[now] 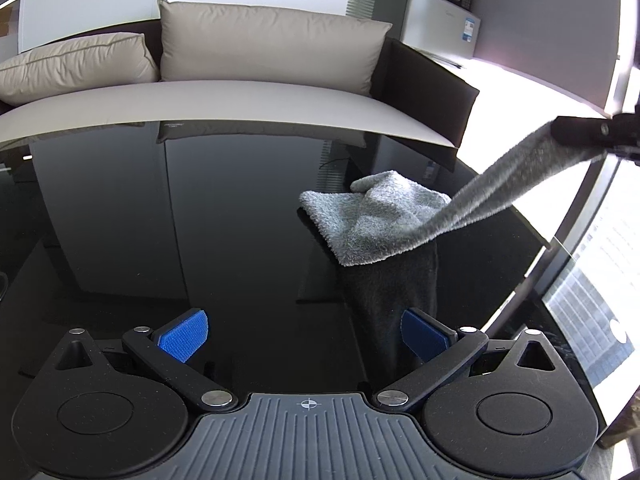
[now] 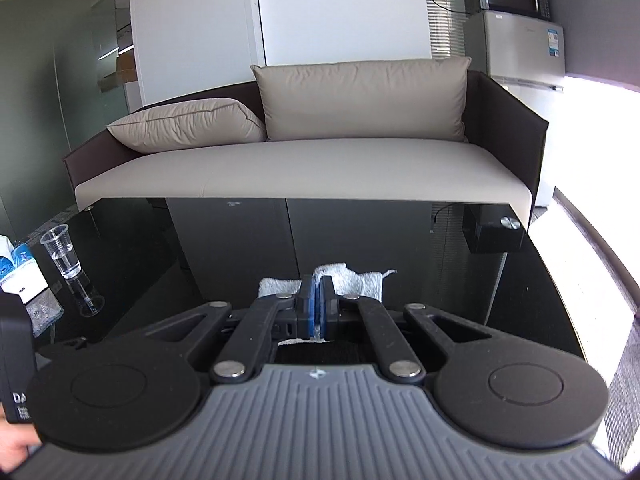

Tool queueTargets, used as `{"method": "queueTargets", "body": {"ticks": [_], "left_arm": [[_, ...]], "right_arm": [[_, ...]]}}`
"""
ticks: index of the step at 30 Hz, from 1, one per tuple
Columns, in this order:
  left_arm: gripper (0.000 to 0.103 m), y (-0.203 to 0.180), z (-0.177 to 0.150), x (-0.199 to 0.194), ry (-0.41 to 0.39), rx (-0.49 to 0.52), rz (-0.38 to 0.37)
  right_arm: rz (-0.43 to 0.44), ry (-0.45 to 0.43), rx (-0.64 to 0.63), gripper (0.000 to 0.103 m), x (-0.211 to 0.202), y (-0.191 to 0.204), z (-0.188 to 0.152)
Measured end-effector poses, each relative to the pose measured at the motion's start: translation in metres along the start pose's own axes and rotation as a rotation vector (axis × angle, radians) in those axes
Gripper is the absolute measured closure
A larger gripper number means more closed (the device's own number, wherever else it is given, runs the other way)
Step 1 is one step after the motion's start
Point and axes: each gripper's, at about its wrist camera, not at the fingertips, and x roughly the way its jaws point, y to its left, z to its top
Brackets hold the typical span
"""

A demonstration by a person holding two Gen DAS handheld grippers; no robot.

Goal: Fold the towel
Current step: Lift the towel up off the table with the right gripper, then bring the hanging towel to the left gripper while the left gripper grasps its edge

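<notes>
A grey fluffy towel [image 1: 372,220] lies partly bunched on the black glossy table [image 1: 160,220]. One corner is stretched up and to the right into my right gripper [image 1: 576,134]. In the right wrist view my right gripper [image 2: 319,304] is shut on the towel [image 2: 360,280], with fabric showing between the blue pads. My left gripper [image 1: 304,336] is open and empty, low over the table, with the towel ahead and to the right of it.
A beige sofa [image 2: 304,168] with cushions stands behind the table. A clear plastic cup [image 2: 62,250] and tissue packs [image 2: 20,272] sit at the table's left. A black box [image 2: 494,232] sits at the far right corner. A fridge with microwave [image 2: 520,24] stands at the back right.
</notes>
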Motion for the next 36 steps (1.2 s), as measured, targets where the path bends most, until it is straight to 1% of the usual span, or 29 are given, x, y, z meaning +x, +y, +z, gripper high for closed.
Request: {"method": "queueTargets", "body": {"ticks": [8,14,16,21,22,24,27,33,36], "left_arm": [[0.001,0.001,-0.001,-0.007,-0.056,0.001,0.009],[0.001,0.002,0.000,-0.009,-0.059,-0.027,0.001],[0.001,0.002,0.001,-0.009,-0.059,-0.030,0.001],[0.001,0.003,0.001,-0.013,-0.071,-0.037,0.010],[0.001,0.003,0.001,-0.013,-0.072,-0.041,0.012],[0.001,0.004,0.001,-0.013,-0.071,-0.048,0.014],[0.001,0.005,0.002,-0.014,-0.069,-0.056,0.016],[0.001,0.004,0.003,-0.013,-0.060,-0.041,0.014],[0.001,0.003,0.002,-0.011,-0.048,-0.044,0.011]], "right_arm": [[0.019,-0.083,-0.074,0.101,-0.019,0.008,0.058],[0.031,-0.144,-0.112,0.101,-0.036,0.012,0.097],[0.028,-0.149,-0.122,0.101,-0.038,0.014,0.104],[0.077,-0.179,-0.090,0.101,-0.045,0.011,0.114],[0.081,-0.185,-0.084,0.101,-0.045,0.011,0.114],[0.075,-0.165,-0.084,0.101,-0.039,0.010,0.112],[0.055,-0.096,-0.073,0.101,-0.020,0.005,0.098],[-0.027,0.019,-0.075,0.101,0.020,-0.007,0.046],[-0.032,0.059,-0.067,0.101,0.031,-0.012,0.021]]}}
